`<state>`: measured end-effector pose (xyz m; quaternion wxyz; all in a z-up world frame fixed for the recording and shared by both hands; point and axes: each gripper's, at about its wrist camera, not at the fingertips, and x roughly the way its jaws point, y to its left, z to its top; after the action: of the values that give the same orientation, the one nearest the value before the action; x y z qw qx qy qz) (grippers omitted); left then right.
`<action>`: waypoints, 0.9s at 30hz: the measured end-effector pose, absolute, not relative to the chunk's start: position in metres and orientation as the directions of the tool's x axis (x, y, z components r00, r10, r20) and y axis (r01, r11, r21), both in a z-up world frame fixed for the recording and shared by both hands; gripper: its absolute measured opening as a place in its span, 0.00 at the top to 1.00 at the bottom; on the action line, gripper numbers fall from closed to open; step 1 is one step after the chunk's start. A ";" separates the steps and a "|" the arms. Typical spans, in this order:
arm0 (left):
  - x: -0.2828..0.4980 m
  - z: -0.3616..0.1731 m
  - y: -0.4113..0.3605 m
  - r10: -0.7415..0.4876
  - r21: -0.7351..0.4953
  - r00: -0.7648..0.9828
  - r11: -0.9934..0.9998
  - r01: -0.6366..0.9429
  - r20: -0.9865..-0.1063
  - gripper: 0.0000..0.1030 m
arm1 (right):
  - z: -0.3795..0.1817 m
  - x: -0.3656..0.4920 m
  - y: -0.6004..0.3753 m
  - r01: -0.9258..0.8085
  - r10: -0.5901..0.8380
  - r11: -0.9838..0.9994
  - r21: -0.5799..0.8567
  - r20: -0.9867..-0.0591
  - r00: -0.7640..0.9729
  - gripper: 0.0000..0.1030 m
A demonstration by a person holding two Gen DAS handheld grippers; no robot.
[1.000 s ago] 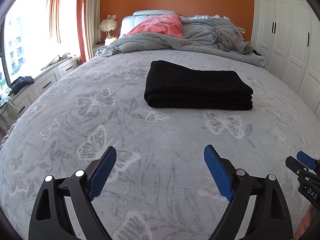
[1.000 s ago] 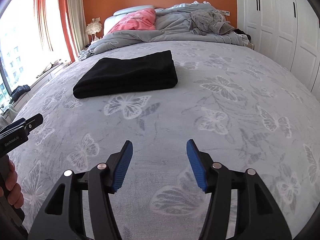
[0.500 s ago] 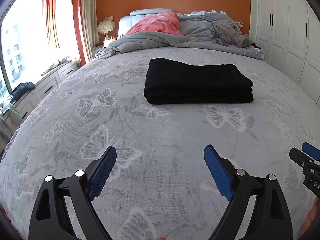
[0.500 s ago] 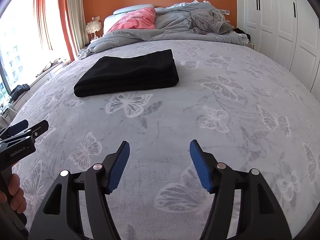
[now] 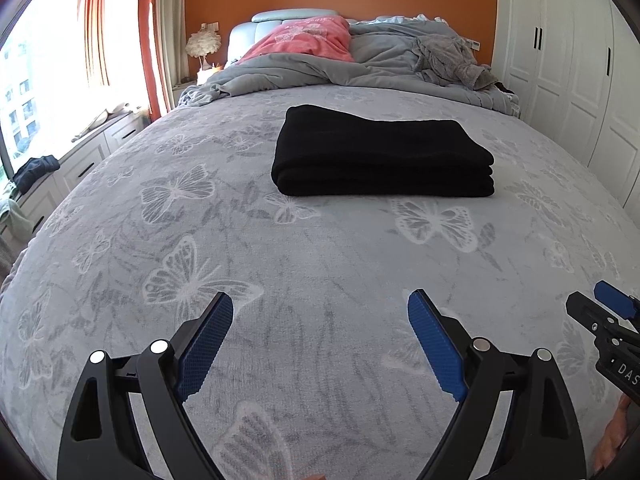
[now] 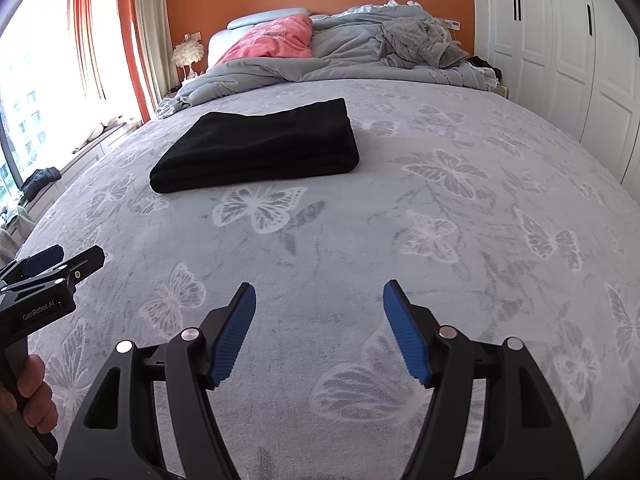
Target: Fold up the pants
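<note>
Black pants (image 5: 380,152) lie folded in a neat flat rectangle on the grey butterfly-print bed cover (image 5: 320,264); they also show in the right wrist view (image 6: 260,148). My left gripper (image 5: 320,304) is open and empty, well short of the pants, above the near part of the bed. My right gripper (image 6: 319,296) is open and empty, also short of the pants and to their right. Each gripper shows at the edge of the other's view: the right one (image 5: 600,316), the left one (image 6: 56,268).
A rumpled grey duvet (image 5: 360,68) and a pink pillow (image 5: 308,40) lie at the head of the bed. White wardrobe doors (image 5: 580,80) stand on the right. A window seat with drawers (image 5: 72,168) runs along the left.
Both grippers have pulled back slightly from the pants and stayed open. The pants have not moved.
</note>
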<state>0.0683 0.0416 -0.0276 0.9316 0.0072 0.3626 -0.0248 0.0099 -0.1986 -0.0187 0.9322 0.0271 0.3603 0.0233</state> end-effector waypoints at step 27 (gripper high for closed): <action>0.054 -0.029 0.030 0.000 0.064 0.782 0.997 0.051 -0.623 0.16 | -0.021 0.006 -0.192 -0.037 0.065 0.998 0.056 -0.675 0.735 0.36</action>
<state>0.0538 0.0298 -0.0291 0.9432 0.0384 0.3297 -0.0135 0.0055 -0.1918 -0.0215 0.9312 0.0192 0.3630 0.0272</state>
